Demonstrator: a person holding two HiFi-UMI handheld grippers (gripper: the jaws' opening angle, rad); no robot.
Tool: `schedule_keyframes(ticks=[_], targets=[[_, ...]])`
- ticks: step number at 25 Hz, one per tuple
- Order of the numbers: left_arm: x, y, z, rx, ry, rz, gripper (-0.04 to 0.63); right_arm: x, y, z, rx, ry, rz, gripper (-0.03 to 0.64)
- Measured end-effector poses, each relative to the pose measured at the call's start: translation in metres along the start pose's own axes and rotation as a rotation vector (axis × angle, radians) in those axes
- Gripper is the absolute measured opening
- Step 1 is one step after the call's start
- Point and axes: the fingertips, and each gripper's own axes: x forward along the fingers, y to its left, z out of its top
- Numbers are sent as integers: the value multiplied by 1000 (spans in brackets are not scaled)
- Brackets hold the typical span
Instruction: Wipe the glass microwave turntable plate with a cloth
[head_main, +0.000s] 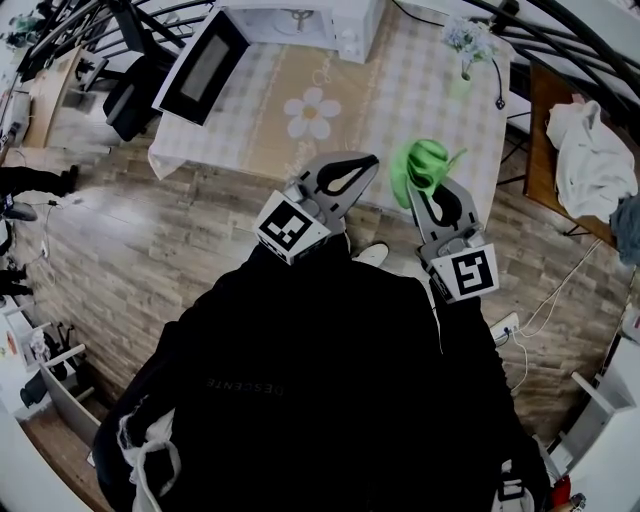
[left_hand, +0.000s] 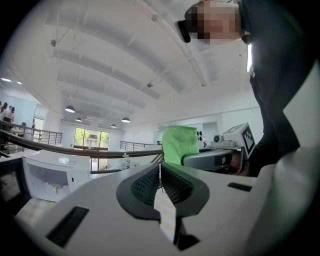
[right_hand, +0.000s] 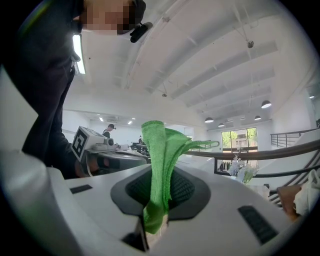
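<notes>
Right claw (head_main: 428, 192) clamped on green cloth (head_main: 422, 165). Left claw (head_main: 365, 165) closed, empty. I can't spot glass plate; my guess is inside microwave (head_main: 300, 20), door (head_main: 205, 65) open, at tabletop (head_main: 400, 90) far edge, straight ahead. Left claw nearer.

Microwave (head_main: 300, 20) at the back of the bench (head_main: 400, 110), door (head_main: 205, 65) swung out to its left, vase (head_main: 462, 60) to its right. In front of the microwave, at the bench's near edge: left tongs (head_main: 366, 161), and right tongs (head_main: 424, 187) beside them with the cloth (head_main: 425, 163) in them.
</notes>
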Motion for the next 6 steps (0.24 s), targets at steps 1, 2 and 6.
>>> schedule_keyframes(ticks=[1, 2, 6], targets=[[0, 0, 0, 0, -1, -2, 23, 0, 0, 0, 2, -2, -7, 64], [1, 0, 0, 0, 0, -3, 23, -1, -2, -1, -1, 1, -12, 64], [1, -1, 3, -12, 9, 2, 23, -7, -5, -7, -11, 15, -20, 64]])
